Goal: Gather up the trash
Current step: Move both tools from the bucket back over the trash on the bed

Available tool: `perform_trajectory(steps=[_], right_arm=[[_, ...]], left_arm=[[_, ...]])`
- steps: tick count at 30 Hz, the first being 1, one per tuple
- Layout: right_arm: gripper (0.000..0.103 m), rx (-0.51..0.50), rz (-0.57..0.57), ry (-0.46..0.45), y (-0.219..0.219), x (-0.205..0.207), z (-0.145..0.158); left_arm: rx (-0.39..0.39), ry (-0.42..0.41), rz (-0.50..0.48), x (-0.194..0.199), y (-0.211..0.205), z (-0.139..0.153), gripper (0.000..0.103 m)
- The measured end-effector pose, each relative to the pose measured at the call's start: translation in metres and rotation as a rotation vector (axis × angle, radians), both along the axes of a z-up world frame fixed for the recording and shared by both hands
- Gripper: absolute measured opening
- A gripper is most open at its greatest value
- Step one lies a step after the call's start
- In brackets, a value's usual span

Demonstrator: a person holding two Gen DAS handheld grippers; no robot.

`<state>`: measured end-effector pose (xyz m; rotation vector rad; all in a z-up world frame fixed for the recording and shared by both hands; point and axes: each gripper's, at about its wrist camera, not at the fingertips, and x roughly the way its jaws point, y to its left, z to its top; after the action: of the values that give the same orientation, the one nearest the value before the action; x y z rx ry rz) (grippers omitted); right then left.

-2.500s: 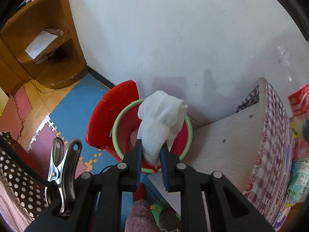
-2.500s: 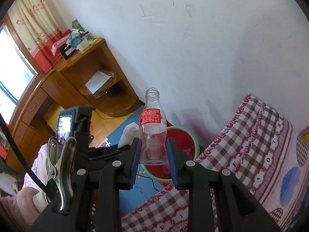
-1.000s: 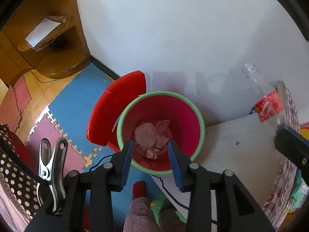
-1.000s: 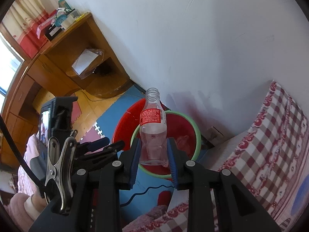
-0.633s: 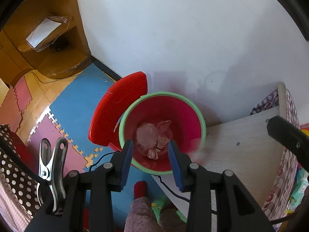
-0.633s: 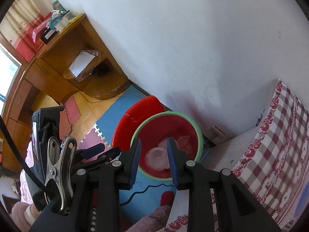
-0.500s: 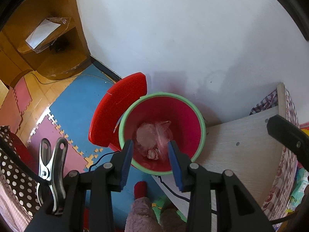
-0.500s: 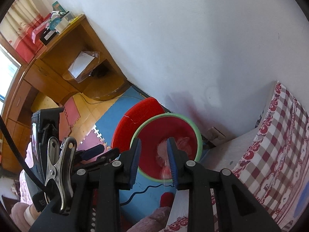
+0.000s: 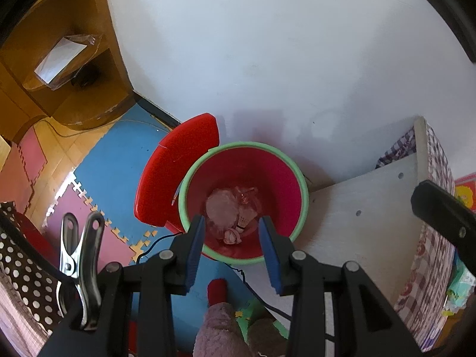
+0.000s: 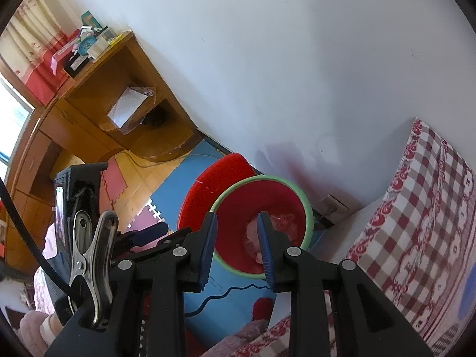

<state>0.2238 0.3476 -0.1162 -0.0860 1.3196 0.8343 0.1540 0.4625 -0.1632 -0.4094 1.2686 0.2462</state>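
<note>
A red bin with a green rim stands on the floor against the white wall, its red lid tipped open to the left. Inside lie a pale wad and a clear bottle. My left gripper hangs open above the bin's near edge with nothing between its blue pads. In the right wrist view the same bin's rim shows, and my right gripper is open and empty above it. Part of the right gripper's black body shows at the left view's right edge.
A wooden corner shelf stands left of the bin. Blue and pink foam mats cover the floor. A bed with a red-checked sheet and a pale side board closes in the right. A black cable runs below the bin.
The white wad left the left gripper and the bottle dropped out of the right gripper; both now lie in the bin. Both hands have stayed over the bin.
</note>
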Motion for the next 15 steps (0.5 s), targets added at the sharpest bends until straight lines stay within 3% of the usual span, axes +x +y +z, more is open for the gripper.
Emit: perform_trajectory(steps=[15], right_arm=[[0.029,0.061,-0.032,-0.028,-0.049,-0.036,0.042]], left_arm=[[0.031,-0.039,-0.004,-0.037,-0.017,0.045,0.039]])
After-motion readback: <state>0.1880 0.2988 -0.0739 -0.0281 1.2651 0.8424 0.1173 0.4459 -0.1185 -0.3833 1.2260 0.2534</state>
